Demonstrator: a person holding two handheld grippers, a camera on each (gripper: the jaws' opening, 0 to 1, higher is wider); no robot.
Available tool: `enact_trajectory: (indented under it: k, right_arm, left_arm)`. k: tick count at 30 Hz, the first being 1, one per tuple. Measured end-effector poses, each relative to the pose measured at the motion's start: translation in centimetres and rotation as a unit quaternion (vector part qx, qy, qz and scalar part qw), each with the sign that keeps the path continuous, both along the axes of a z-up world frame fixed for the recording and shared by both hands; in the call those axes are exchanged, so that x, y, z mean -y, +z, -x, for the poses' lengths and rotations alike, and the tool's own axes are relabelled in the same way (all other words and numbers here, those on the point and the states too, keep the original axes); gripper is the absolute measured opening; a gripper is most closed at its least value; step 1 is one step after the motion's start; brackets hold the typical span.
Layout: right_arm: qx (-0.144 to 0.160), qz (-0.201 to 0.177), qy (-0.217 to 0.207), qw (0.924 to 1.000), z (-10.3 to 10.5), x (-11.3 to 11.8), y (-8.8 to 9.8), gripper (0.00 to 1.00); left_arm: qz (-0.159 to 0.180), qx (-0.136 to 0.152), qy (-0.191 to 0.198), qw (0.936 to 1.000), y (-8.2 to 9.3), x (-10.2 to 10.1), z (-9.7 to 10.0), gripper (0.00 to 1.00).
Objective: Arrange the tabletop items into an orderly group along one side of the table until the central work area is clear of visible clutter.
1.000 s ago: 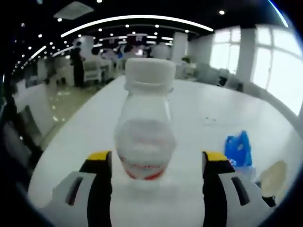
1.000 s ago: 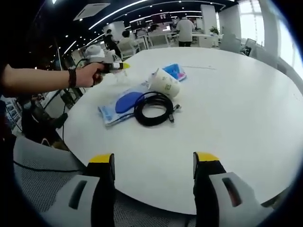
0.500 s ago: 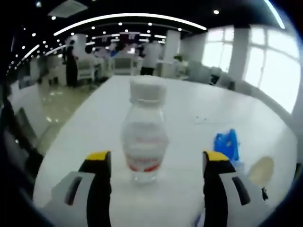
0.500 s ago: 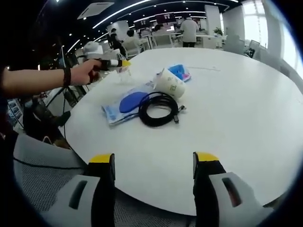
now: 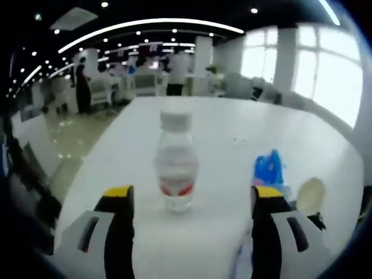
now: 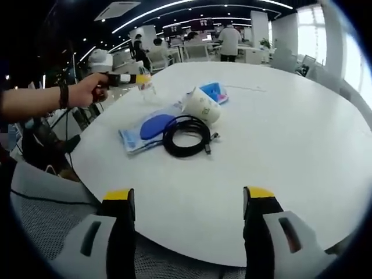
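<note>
Left tongs [image 5: 186, 200]: spread wide, released; clear plastic bottle [image 5: 175, 164] upright between, untouched.
Right tongs [image 6: 189, 200]: released, over tabletop [image 6: 290, 133] edge.
Clutter: coiled black cable [image 6: 187, 135], paper cup [image 6: 201, 104], blue packets [image 6: 145, 127].

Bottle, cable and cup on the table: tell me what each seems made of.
Bottle: clear plastic, by the see-through wall, white screw cap and printed label band. Cable: black rubbery or plastic sheath, matte, lying in a coil. Cup: likely paper, with a dull white wall and faint print; it lies on its side.
</note>
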State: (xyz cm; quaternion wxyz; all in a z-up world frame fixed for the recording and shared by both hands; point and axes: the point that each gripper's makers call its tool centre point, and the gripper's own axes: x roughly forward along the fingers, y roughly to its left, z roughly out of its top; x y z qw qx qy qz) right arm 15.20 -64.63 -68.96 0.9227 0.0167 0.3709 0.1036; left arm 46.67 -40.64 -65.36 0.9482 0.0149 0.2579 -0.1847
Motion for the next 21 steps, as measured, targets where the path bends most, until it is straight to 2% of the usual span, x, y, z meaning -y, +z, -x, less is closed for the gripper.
enact_trajectory:
  k: [2, 11, 21]
  right_arm:
    - [-0.002, 0.000, 0.001, 1.0000, 0.0, 0.0, -0.1, 0.77]
    - [0.000, -0.003, 0.011, 0.9999, 0.0, -0.6, 0.0, 0.78]
    - [0.009, -0.009, 0.026, 0.9996, -0.1, -1.5, 0.5, 0.78]
  left_arm:
    - [0.001, -0.011, 0.004, 0.9999, -0.3, -0.4, 0.6, 0.74]
    - [-0.004, -0.025, -0.018, 0.9995, -0.3, -1.0, 3.8, 0.84]
    - [-0.008, -0.029, -0.052, 0.9982, 0.1, -1.1, 7.2, 0.87]
